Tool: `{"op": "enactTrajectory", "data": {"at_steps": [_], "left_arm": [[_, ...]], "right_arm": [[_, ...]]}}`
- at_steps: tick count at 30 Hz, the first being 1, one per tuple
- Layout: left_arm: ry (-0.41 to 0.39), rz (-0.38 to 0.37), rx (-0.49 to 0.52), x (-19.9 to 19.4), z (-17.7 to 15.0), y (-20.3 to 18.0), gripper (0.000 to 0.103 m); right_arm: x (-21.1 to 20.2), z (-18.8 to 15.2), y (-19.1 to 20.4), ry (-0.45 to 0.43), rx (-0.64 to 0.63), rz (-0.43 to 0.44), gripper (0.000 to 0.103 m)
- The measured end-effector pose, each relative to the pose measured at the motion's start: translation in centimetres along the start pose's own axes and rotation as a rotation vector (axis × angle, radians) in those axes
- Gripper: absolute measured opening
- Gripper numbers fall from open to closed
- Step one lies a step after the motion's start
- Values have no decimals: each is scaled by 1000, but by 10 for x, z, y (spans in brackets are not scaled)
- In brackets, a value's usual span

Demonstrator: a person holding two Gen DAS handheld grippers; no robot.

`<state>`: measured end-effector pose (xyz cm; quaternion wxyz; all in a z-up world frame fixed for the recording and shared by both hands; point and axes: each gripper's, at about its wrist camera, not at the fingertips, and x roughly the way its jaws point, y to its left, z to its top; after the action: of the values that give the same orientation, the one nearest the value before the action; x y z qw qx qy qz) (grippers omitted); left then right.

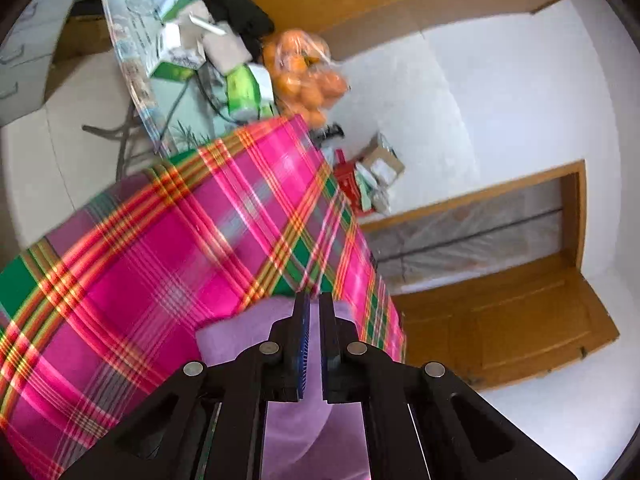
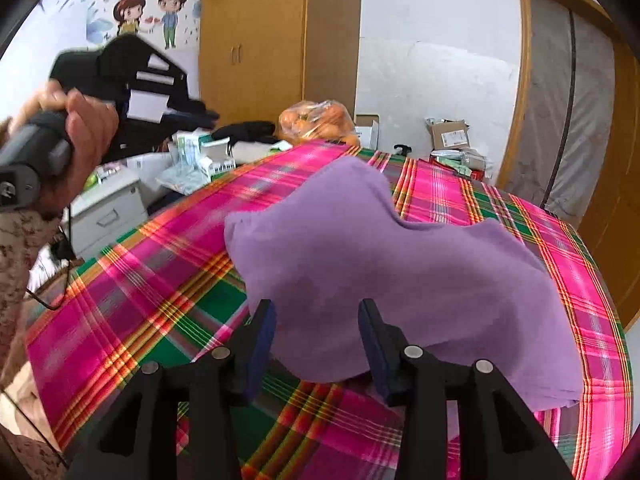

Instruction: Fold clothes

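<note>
A purple cloth (image 2: 400,272) lies rumpled on the table's pink plaid cover (image 2: 140,280), with one lobe folded up toward the far side. My right gripper (image 2: 316,306) is open, its fingers straddling the cloth's near edge without pressing it. A hand holds my left gripper (image 2: 206,114) raised at the upper left, clear of the cloth. In the left wrist view that left gripper (image 1: 314,300) is shut with nothing in it. Below its fingers show the purple cloth (image 1: 236,340) and the plaid cover (image 1: 160,240).
A bag of oranges (image 2: 316,120) and piled boxes (image 1: 180,40) crowd the table's far end. A cardboard box (image 2: 450,134) sits at the far right. A white drawer cabinet (image 2: 108,208) stands left of the table, a wooden wardrobe (image 2: 256,40) behind it.
</note>
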<state>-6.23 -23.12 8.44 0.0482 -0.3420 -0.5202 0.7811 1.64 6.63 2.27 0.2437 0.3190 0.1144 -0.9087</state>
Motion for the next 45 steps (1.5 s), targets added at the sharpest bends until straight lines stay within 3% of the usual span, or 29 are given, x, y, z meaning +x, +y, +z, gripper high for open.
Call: {"op": "enactTrajectory", "data": {"at_steps": [6,13,15,17,21,29,38,40,43,45], "left_arm": [[110,69,-7,27,-13,24,4],[193,133,-44,50,-24,51,22],[210,149,-53,53,-26,56,23],[233,169,-68,57,-30,62,30],[255,141,-119,61,-37,70,44],[292,110,-162,73,-49,68,45],[291,40,-251,82,-46,63,44],[284,38,-237,78,-43,57,29],[268,17,-225,72,-38,50,15],[254,2,-216,66,-35,44,15]], "right_arm": [[18,-8,3,90,-20,37,43],[30,-11,4,154,-27,29,43],[31,-11,4,161,-33,8,30],[30,-11,-1,156,-13,9,10],[18,-5,-7,124,34,48,5],[-1,11,-28,93,201,207,5],[-27,29,-39,9,253,266,4],[-32,35,-40,-9,249,275,4],[-40,45,-44,-36,265,313,4],[-46,53,-44,-61,257,324,4]]}}
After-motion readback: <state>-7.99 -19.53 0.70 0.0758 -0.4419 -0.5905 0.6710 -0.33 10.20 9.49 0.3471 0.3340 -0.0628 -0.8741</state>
